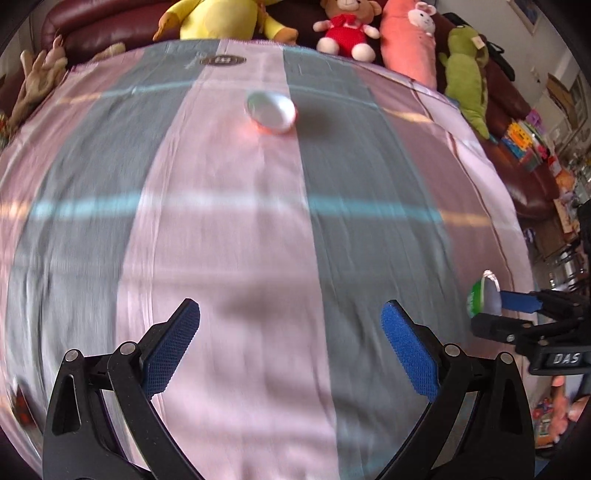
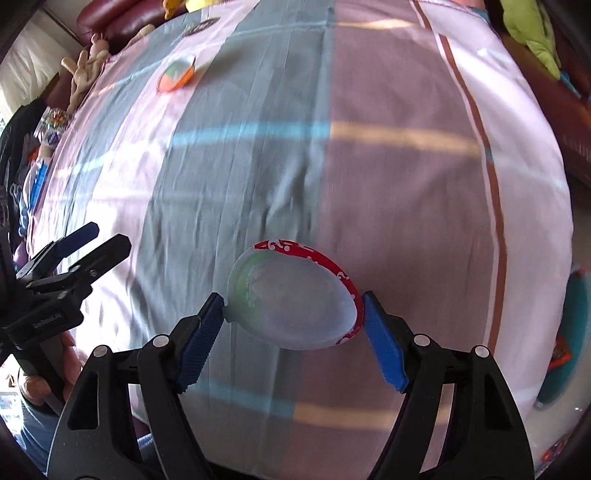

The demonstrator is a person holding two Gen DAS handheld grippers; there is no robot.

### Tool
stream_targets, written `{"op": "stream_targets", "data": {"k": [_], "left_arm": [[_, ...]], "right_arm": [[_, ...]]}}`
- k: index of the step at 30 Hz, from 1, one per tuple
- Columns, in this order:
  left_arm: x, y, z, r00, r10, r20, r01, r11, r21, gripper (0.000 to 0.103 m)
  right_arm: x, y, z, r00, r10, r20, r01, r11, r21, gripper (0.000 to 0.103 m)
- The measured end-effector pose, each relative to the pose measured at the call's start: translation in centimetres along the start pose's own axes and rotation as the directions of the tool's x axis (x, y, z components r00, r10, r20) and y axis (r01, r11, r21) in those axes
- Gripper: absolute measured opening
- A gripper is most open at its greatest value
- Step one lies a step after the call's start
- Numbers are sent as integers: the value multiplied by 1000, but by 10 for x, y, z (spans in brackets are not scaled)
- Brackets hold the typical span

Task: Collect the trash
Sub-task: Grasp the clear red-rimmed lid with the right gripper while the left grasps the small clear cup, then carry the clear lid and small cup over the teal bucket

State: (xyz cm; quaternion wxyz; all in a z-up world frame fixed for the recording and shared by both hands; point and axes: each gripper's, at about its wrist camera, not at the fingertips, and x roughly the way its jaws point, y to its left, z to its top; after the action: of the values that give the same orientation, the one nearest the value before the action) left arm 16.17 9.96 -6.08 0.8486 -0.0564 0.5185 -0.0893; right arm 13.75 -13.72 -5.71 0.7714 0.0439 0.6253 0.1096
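Note:
My right gripper (image 2: 293, 308) is shut on an empty plastic cup with a green side and red rim (image 2: 295, 301), held above the striped cloth; the cup also shows in the left wrist view (image 1: 482, 295), at the right edge. My left gripper (image 1: 290, 334) is open and empty over the cloth; it also appears in the right wrist view (image 2: 99, 238), at the left. A second empty cup, white inside with an orange side (image 1: 271, 112), lies tipped on the cloth far ahead of the left gripper; it also shows in the right wrist view (image 2: 177, 74).
A pink, grey and mauve striped cloth (image 1: 221, 240) covers the table. Plush toys line a dark red sofa behind it: a yellow duck (image 1: 218, 18), a red-dressed bear (image 1: 347, 29), a pink carrot (image 1: 410, 40), a green toy (image 1: 467, 70). Clutter stands at the right.

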Motion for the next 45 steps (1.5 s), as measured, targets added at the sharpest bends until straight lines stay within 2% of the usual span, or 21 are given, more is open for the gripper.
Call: {"op": "stream_targets", "data": {"k": [8, 14, 17, 20, 21, 26, 32, 40, 45], "left_arm": [[31, 11, 75, 999, 37, 28, -37, 999, -25, 99], [51, 13, 113, 998, 45, 45, -43, 998, -53, 98], [60, 8, 124, 996, 70, 56, -68, 997, -45, 87], [72, 4, 132, 997, 75, 36, -73, 996, -43, 56], [76, 2, 134, 996, 81, 26, -80, 996, -43, 45], [77, -3, 134, 994, 101, 49, -99, 994, -45, 44], [65, -20, 118, 995, 87, 46, -87, 996, -16, 44], [42, -48, 88, 997, 51, 52, -52, 999, 16, 44], [26, -70, 66, 998, 22, 59, -25, 999, 40, 44]], "right_arm": [[4, -4, 85, 999, 27, 40, -27, 1000, 14, 72], [7, -16, 134, 997, 48, 67, -51, 998, 37, 72], [10, -21, 151, 995, 66, 77, -70, 996, 54, 72], [13, -26, 160, 994, 76, 82, -81, 995, 58, 72], [14, -27, 161, 993, 82, 81, -87, 994, 62, 72], [17, -35, 162, 992, 97, 83, -103, 992, 76, 72], [13, -41, 151, 992, 98, 80, -104, 991, 81, 72], [-5, -49, 126, 990, 95, 104, -105, 990, 95, 72], [-23, -62, 99, 986, 101, 129, -118, 985, 123, 72]]}}
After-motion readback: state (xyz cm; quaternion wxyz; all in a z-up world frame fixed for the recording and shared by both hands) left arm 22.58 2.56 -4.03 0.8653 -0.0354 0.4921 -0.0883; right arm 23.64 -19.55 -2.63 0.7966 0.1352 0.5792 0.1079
